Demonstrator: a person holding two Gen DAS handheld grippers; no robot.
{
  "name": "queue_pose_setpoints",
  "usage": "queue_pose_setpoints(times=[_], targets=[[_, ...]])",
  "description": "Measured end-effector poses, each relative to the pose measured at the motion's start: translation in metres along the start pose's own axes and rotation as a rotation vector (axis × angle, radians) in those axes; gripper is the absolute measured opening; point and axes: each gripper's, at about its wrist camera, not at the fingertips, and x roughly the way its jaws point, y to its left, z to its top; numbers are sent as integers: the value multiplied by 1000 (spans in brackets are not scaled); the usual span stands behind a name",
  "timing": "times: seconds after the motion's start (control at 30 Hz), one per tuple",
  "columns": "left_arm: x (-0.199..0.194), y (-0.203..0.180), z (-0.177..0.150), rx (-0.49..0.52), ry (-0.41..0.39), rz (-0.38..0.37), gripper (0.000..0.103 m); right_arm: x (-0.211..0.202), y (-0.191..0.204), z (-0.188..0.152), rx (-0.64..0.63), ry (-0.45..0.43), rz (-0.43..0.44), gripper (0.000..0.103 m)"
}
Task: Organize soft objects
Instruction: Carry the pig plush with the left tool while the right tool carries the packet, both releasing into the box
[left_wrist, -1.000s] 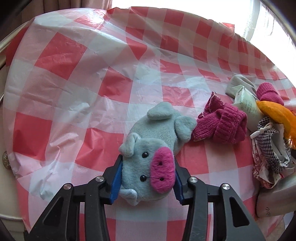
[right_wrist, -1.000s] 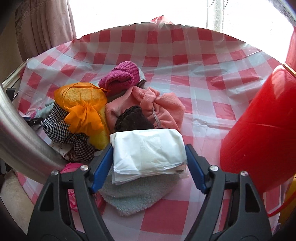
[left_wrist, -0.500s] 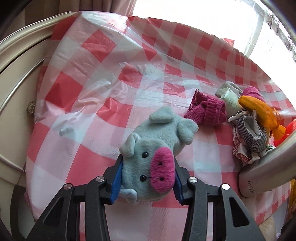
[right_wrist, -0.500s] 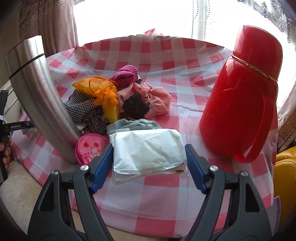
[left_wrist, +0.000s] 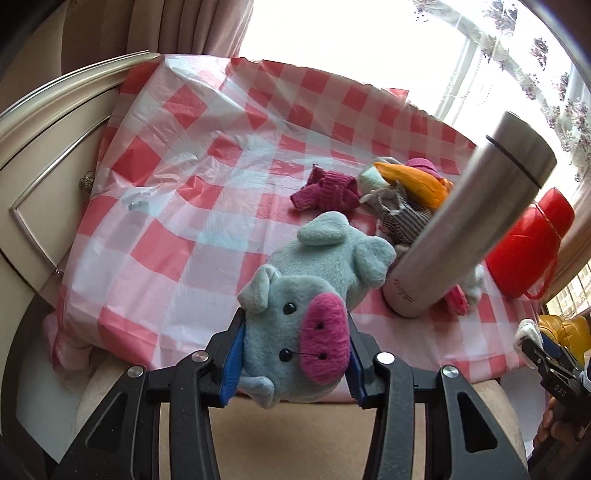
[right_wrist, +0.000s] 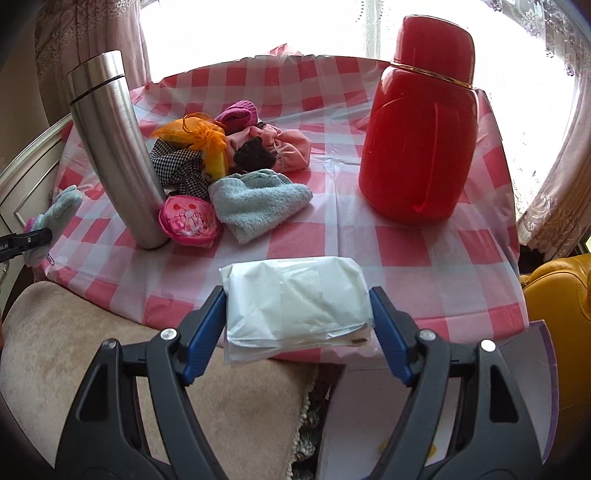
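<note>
- Left gripper, black with blue pads: clamped on the head of a pale blue plush pig with a magenta snout, lifted clear of the table, at its near edge.
- Right gripper, same build: jaws wide, pads pressed on both ends of a white, plastic-wrapped soft pack, held above the near table edge.
- Red-and-white checked plastic tablecloth over the table; beige cushion below the near edge.
- Tall brushed-steel flask upright at the left; squat red plastic thermos jug upright at the right, well apart.
- Between them, beside the flask: heap of soft things, with an orange mesh pouch, black-and-white checked cloth, pale blue terry cloth, round pink printed purse touching the flask's base.
- Magenta knitted sock alone, left of the heap in the left view.
</note>
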Motion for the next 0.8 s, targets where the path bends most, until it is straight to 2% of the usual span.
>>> queue_pose_setpoints(times=[0.27,0.8], targets=[[-25,-58,-31,102,10,-99,47,-24,-30,-28,48,29,-59,78],[-31,-208,-93,354,129,-349,47,-70,-119,-75,185,69,-234,80]])
